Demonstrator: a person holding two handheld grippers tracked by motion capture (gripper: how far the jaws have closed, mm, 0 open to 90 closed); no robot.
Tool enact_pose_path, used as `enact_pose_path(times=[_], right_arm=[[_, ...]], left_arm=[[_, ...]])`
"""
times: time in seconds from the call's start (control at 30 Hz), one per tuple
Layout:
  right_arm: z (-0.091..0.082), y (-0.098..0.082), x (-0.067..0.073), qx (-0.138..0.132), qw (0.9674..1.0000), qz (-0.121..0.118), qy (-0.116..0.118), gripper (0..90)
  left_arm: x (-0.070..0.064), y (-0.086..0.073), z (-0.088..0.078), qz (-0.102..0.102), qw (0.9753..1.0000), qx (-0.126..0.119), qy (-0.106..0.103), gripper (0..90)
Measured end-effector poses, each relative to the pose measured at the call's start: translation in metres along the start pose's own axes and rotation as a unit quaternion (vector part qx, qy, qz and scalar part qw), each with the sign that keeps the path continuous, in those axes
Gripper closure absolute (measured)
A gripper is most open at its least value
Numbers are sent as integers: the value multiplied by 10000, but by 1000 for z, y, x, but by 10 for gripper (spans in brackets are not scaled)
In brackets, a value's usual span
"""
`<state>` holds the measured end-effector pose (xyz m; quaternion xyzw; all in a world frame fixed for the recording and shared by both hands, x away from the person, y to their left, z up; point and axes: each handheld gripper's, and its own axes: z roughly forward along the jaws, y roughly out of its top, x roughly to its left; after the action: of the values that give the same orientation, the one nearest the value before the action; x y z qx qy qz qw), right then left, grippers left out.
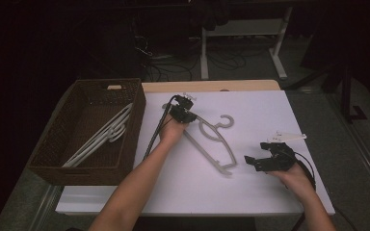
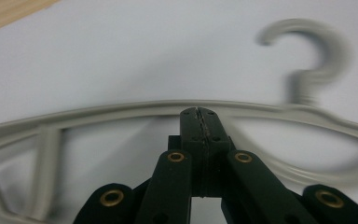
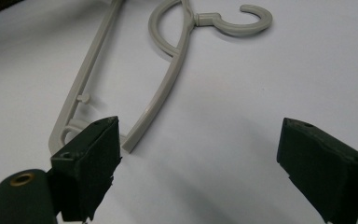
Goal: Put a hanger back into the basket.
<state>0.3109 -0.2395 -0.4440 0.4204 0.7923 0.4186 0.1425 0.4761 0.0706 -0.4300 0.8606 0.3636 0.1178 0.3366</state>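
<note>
The left gripper (image 1: 185,114) was clamped on the grey hanger (image 1: 215,144) lying on the white table (image 1: 270,110) beside the basket (image 1: 84,159) — the right gripper (image 1: 260,161) gaped wide, empty, near the hanger's end.

Left claw (image 1: 187,115) on grey hanger (image 1: 214,144)

Dim room, white desk legs (image 1: 204,53), cables on dark floor (image 1: 173,67)

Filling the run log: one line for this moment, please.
left tool: shut on grey hanger | right tool: open, off the hanger | basket: white hangers inside
</note>
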Motion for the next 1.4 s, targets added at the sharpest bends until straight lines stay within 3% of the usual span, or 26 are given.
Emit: enact_pose_path(times=[0.03, 0.07, 0.1, 0.23, 0.27, 0.3, 0.4, 0.43, 0.47, 0.5, 0.6, 0.8, 0.97, 1.17, 1.4], right_arm=[[0, 0, 0, -8, 10000, -1, -5, 130], [0, 0, 1, -5, 10000, -4, -20, 130], [0, 0, 1, -5, 10000, -4, -20, 130], [0, 0, 1, 14, 10000, -4, -51, 130], [0, 1, 2, 25, 10000, -17, -60, 130], [0, 1, 2, 27, 10000, -28, -60, 130], [0, 0, 2, 34, 10000, -20, -64, 130], [0, 0, 1, 27, 10000, -18, -60, 130], [0, 0, 1, 30, 10000, -11, -56, 130], [0, 0, 0, 30, 10000, -15, -54, 130], [0, 0, 0, 39, 10000, -8, -49, 130], [-1, 0, 0, 20, 10000, -22, -53, 130], [0, 0, 0, 31, 10000, 3, -49, 130], [0, 0, 0, 28, 10000, -6, -48, 130], [1, 1, 1, 36, 10000, -18, -57, 130]], left_arm=[[-5, -1, -4, 40, 10000, -21, -86, 900], [-22, -3, -12, 163, 9995, -37, -262, 900], [-22, -3, -12, 163, 9995, -37, -262, 900], [-53, -9, -21, 432, 9970, 66, -639, 900], [-67, -13, -22, 536, 9951, 141, -818, 900], [-67, -13, -22, 536, 9951, 141, -818, 900], [-87, -20, -21, 682, 9917, 297, -1046, 900], [-99, -25, -19, 807, 9887, 456, -1178, 900], [-99, -25, -19, 807, 9887, 456, -1178, 900], [-104, -27, -19, 867, 9871, 525, -1242, 900], [-116, -31, -15, 1100, 9843, 737, -1169, 900], [-118, -36, -7, 1085, 9831, 959, -1121, 900], [-119, -40, -12, 1159, 9813, 1039, -1134, 900], [-113, -54, -28, 1202, 9787, 1192, -1157, 900], [-97, -84, -56, 1054, 9803, 1243, -1119, 900]])
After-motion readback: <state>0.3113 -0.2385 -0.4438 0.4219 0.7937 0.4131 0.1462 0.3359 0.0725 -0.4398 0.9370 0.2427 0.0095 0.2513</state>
